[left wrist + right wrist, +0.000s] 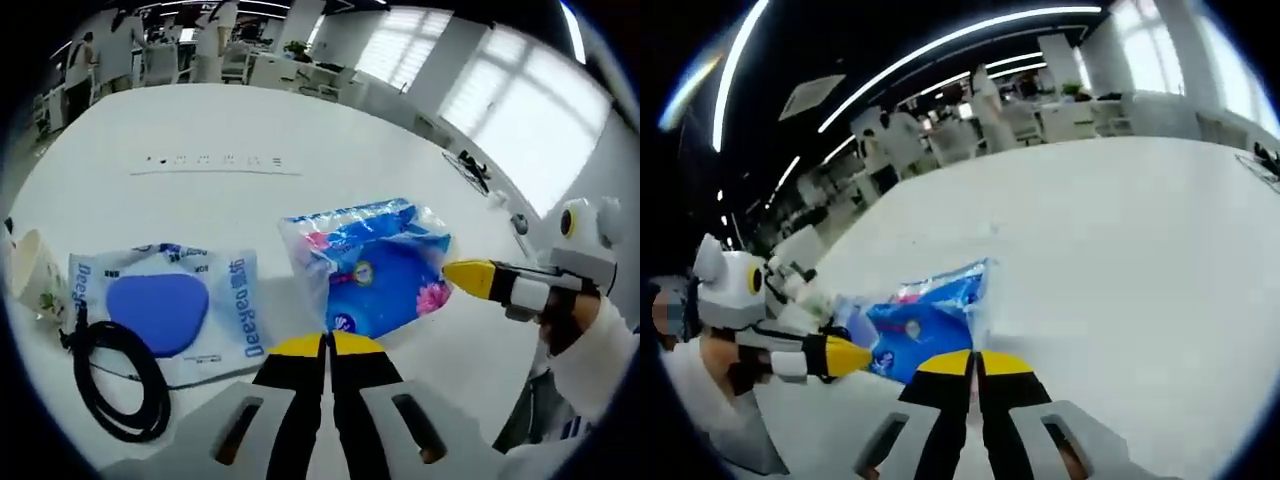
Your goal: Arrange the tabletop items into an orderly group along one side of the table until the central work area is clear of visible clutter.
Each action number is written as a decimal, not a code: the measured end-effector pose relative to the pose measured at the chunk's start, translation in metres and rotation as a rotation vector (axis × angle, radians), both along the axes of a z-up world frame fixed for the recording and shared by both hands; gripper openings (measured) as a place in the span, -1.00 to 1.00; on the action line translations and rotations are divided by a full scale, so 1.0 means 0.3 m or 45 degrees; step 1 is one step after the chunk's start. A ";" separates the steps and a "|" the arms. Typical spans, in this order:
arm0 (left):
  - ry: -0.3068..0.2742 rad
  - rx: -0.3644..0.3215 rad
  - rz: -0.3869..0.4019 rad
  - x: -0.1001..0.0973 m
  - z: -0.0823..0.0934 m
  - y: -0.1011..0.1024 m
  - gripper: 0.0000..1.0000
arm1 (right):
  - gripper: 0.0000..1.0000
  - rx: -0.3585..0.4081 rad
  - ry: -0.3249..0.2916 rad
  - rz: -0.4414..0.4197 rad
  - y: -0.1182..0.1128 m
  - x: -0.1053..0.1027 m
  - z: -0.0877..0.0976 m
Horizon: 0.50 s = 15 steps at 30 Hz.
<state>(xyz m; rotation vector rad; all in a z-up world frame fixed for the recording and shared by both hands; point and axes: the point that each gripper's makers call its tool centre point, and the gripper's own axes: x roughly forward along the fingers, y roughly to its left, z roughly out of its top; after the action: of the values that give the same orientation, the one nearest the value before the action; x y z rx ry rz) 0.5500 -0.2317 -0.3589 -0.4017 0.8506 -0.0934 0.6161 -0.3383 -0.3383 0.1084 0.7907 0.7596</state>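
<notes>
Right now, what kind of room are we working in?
Likely an open-plan office: a big white table, desks and chairs behind, strip ceiling lights, and blinded windows.

Worktop [200, 120] plain white; tissue pack [375, 265] blue with pink flower prints; flat packet [165, 310] white with blue oval and blue lettering; cable [120, 375] black; both hand-held gripper tips yellow over black.

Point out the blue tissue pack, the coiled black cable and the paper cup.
blue tissue pack [375, 270], left gripper view, on its blue front panel.
coiled black cable [115, 375], left gripper view, on the loop's left side.
paper cup [35, 270], left gripper view, on its side wall.
</notes>
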 end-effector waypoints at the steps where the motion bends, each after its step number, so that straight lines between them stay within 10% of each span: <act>1: 0.007 -0.003 0.009 0.001 -0.011 0.003 -1.00 | -1.00 -0.005 0.014 0.000 0.000 -0.002 -0.015; 15: 0.052 -0.031 0.098 0.028 -0.099 0.039 -1.00 | -1.00 -0.030 0.074 0.037 0.025 0.021 -0.146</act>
<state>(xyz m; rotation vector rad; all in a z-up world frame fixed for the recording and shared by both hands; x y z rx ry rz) 0.5586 -0.2199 -0.3885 -0.4603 0.8737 -0.0247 0.6224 -0.3306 -0.3822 0.0983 0.8577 0.7770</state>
